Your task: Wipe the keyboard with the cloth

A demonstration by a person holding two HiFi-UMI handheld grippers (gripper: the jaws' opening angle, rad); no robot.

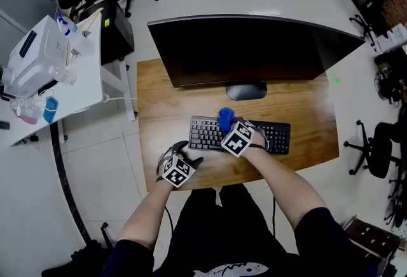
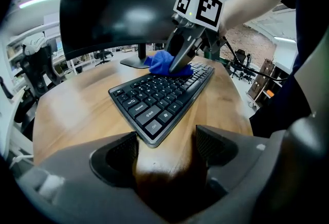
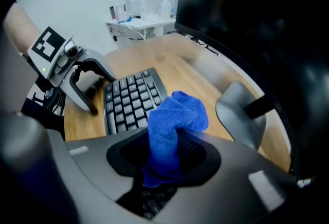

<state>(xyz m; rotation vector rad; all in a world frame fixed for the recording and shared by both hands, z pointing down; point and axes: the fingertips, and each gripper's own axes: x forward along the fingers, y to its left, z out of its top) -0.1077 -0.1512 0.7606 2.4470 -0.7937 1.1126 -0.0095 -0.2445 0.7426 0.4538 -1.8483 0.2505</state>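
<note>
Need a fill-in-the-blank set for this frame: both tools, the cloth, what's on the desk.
1. The right tool is shut on a ____ cloth.
2. The cloth is down at the black ____ in front of the monitor.
3. The left tool has its jaws ____, with only bare wooden desk between them.
Missing words: blue; keyboard; open.

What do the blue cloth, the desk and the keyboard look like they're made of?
Blue cloth: probably microfibre, matte, with a fuzzy nap. Desk: wood or wood-look laminate, grain showing, slightly glossy. Keyboard: likely black plastic, matte, moulded keys.
</note>
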